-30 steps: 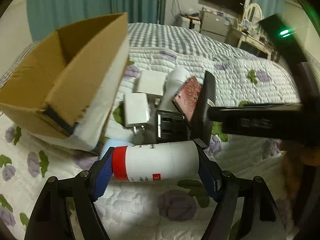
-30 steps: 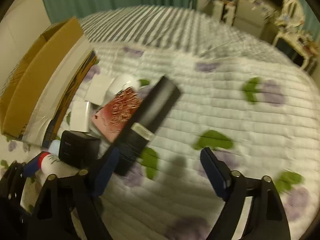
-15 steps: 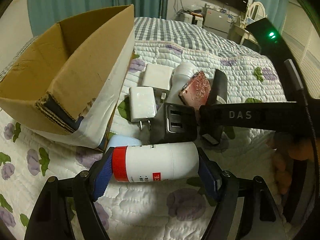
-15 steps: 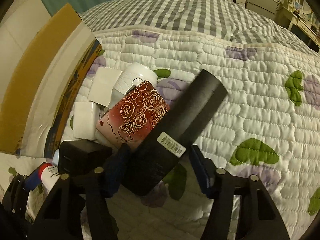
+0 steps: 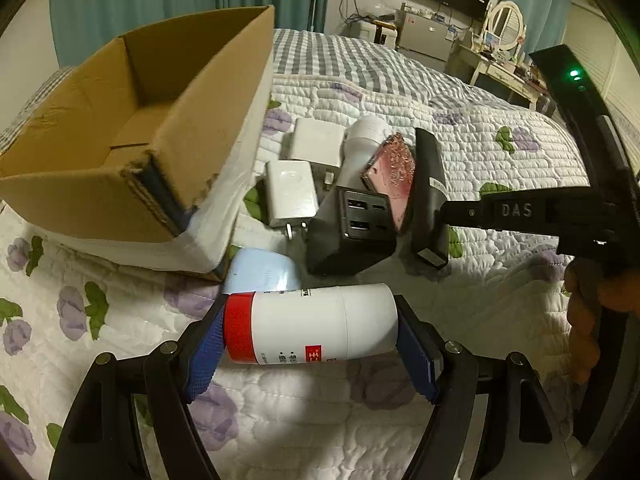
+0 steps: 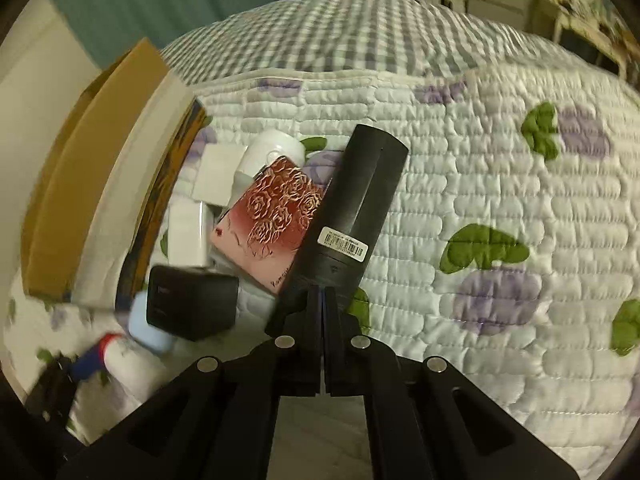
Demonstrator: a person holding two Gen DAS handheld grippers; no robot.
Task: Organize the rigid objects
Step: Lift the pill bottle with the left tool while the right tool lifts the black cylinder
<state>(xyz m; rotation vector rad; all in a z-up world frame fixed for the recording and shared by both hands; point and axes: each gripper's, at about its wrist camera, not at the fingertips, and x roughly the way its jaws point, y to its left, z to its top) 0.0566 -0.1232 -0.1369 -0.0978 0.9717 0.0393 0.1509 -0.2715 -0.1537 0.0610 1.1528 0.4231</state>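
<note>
Left wrist view first: my left gripper (image 5: 310,340) squeezes a white bottle (image 5: 312,324) with a red end. The bottle lies sideways between the blue pads (image 5: 204,344), one pad on each end.

At 10 o'clock from the bottle sits an open cardboard box (image 5: 132,128) on the flowery quilt (image 5: 500,160). At 12 o'clock is a small pile: a black charger block (image 5: 352,236), a white plug (image 5: 290,194), a white square (image 5: 316,140), a white tube (image 5: 360,144), a red rose case (image 5: 394,180) and a long black box (image 5: 430,196). A pale blue thing (image 5: 262,272) peeks out just behind the bottle.

At 3 o'clock I see my right tool's arm, with a hand (image 5: 596,312) on it.

Right wrist view: my right gripper (image 6: 322,300) has just been closing, and its jaws are pressed together now. Their tips sit right at the near end of the long black box (image 6: 356,208). I cannot tell if they pinch its edge. The rose case (image 6: 272,216) lies at 11 o'clock, touching the box.
</note>
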